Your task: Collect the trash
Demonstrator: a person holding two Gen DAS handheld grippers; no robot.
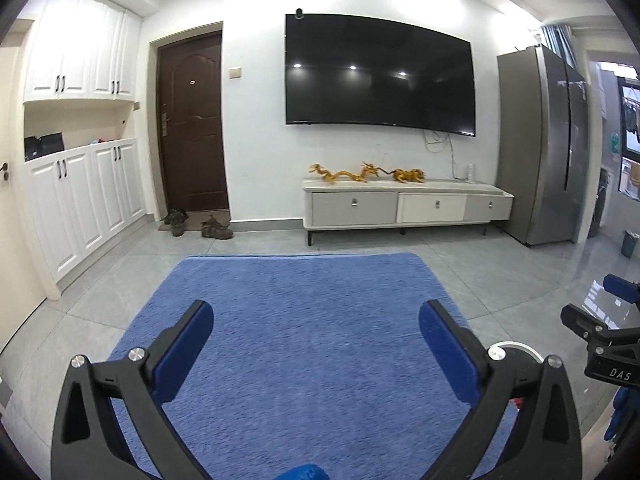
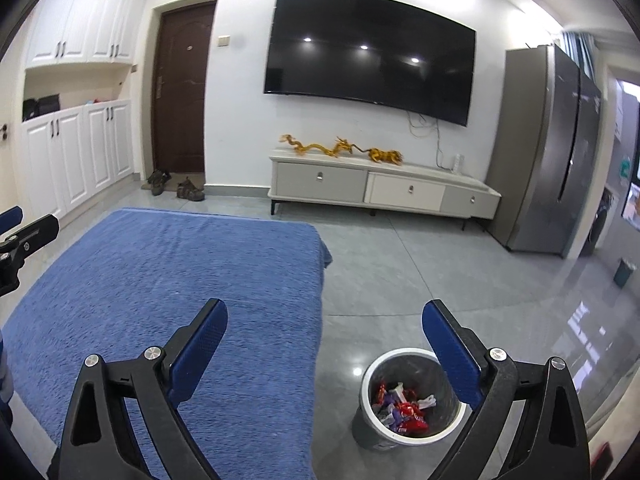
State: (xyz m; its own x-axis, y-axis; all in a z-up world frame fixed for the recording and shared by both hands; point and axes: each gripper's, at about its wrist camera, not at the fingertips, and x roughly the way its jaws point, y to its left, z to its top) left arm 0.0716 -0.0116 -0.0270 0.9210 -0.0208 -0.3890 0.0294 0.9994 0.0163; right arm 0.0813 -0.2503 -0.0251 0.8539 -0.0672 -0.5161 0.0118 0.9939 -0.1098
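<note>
While one bin holds perhaps ten wrappers, two hand-held grippers gape.

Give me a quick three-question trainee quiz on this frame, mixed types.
1. True or false: the right claw holds a wrapper.
2. Where is the trash bin? A) on the blue rug B) on the tiled floor beside the rug C) on the TV cabinet
3. What lies inside the bin?

Key:
1. False, both the right and the left claw are open and empty.
2. B; the blue rug is bare.
3. Crumpled wrappers, mostly red.

Rug blue, fuzzy cloth; floor tiles grey, glossy; bin plastic-looking.
</note>
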